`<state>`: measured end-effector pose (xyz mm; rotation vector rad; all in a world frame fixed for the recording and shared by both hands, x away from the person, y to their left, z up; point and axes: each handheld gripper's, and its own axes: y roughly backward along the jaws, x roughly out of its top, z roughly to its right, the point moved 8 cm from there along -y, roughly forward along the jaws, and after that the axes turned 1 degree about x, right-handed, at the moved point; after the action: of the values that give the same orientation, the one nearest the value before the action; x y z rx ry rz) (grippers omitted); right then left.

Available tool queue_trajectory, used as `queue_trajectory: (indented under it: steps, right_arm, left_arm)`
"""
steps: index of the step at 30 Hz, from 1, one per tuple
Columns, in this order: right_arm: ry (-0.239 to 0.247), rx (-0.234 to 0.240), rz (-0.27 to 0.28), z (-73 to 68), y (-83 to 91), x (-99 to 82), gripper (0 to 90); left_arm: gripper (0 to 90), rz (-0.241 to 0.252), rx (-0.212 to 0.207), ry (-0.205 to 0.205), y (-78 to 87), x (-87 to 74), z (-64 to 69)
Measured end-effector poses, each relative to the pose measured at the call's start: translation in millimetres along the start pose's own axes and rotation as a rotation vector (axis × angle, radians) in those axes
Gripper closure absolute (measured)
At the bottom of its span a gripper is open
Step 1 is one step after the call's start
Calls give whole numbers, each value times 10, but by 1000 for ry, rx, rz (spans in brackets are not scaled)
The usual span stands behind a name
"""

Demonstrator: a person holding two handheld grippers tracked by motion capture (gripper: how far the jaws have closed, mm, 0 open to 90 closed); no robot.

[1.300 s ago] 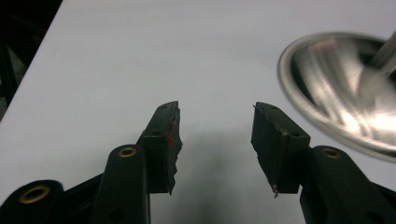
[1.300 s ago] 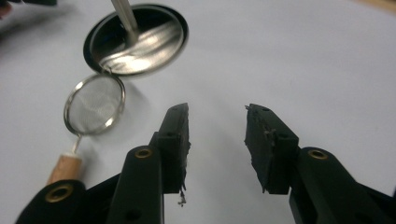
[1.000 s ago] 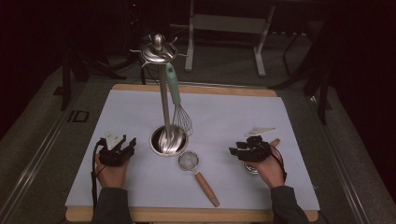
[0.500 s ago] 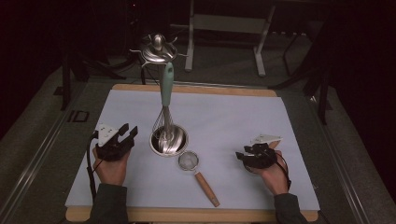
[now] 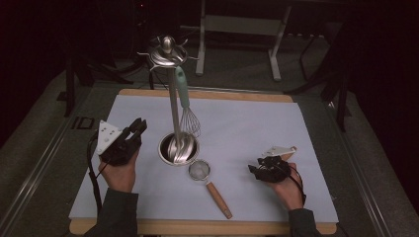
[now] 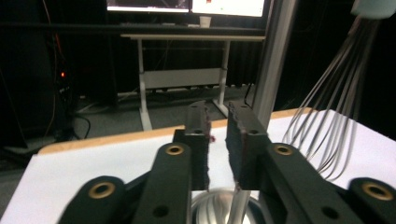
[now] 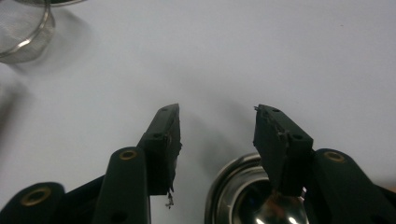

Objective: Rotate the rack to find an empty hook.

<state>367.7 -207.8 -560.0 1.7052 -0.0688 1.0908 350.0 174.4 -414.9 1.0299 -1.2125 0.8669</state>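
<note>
— Where's the utensil stand (image 5: pixel 173 106)?
— Left of the mat's (image 5: pixel 247 118) centre: tall, stiff, top-heavy. Grip its pole low. The left gripper (image 5: pixel 138 127) beside it has just been narrowing, empty.
— Right gripper (image 5: pixel 257 170)?
— Just spread wider, released, over a slick steel bowl (image 7: pixel 252 200) near the mat's right edge

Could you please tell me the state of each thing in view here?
Whisk: hanging upright from the stand's top.
Stand: upright.
Strainer: lying flat, untouched.
Left gripper: jaws have just been closing, narrow gap, nothing between.
Right gripper: jaws have just been opening, wide, nothing between.
</note>
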Motion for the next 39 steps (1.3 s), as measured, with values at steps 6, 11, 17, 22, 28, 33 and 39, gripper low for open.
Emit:
queue_trajectory:
  steps: [6,11,17,22,28,33,39]
  right_arm:
    - [14,-33,-1,23,12,-15,491]
    - [42,-58,-22,20,-9,-40,486]
    - [52,-61,-27,12,-14,-48,480]
    - [52,-66,-33,21,-14,-63,478]
    - [46,-66,-37,40,-20,-83,475]
    - [49,-71,-43,45,-27,-94,475]
    - [56,-78,-46,51,-25,-98,472]
  left_arm:
    - [897,74,-39,13,8,216,98]
    - [899,181,-62,30,49,473,185]
    - [898,247,-82,21,58,745,292]
    - [897,299,-93,3,61,952,395]
    - [896,377,-114,-32,104,1218,491]
    - [888,397,-108,-53,88,1382,526]
    - [888,384,-93,-69,14,1434,531]
